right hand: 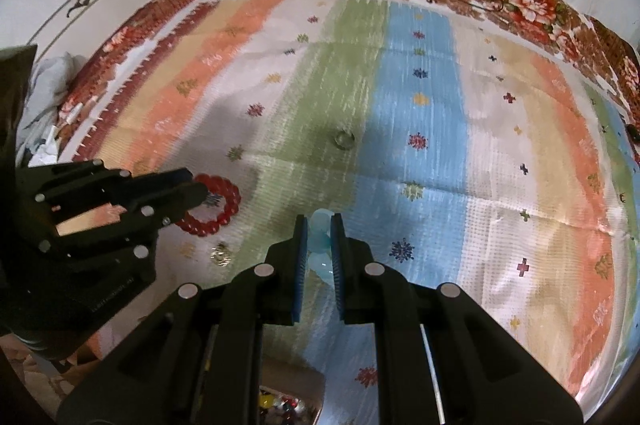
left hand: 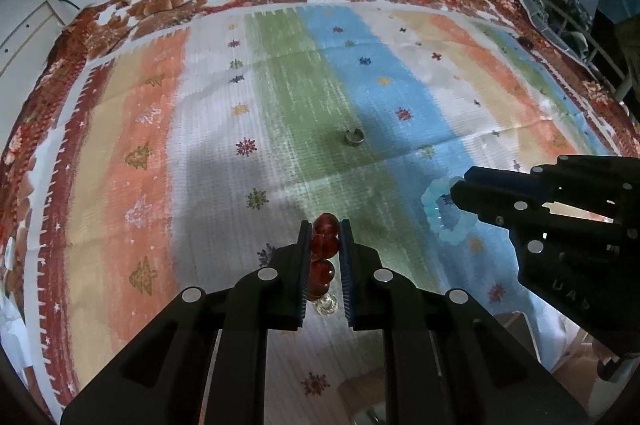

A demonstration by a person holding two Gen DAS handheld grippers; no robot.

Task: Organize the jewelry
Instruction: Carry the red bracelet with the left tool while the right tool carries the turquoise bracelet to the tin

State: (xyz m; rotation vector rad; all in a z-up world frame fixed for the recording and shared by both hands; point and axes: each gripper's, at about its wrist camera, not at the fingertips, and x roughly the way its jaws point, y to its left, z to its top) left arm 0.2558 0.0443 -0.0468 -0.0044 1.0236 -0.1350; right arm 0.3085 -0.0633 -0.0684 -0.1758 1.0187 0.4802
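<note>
Left gripper [left hand: 325, 237] clamped on red bead bracelet [right hand: 216, 203], right gripper [right hand: 319, 229] clamped on pale blue bracelet [left hand: 444, 221]; both loops hang off the striped mat [left hand: 132, 129]. Silver ring [left hand: 353, 137] lies mid-mat, straight ahead, roughly equidistant.

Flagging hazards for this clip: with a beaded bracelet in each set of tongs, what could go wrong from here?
The red bracelet hangs by a few beads in the left tongs; it might slip out. The pale blue bracelet in the right tongs is pinched as narrowly. The small metal ring lying on the mat could be overlooked.
</note>
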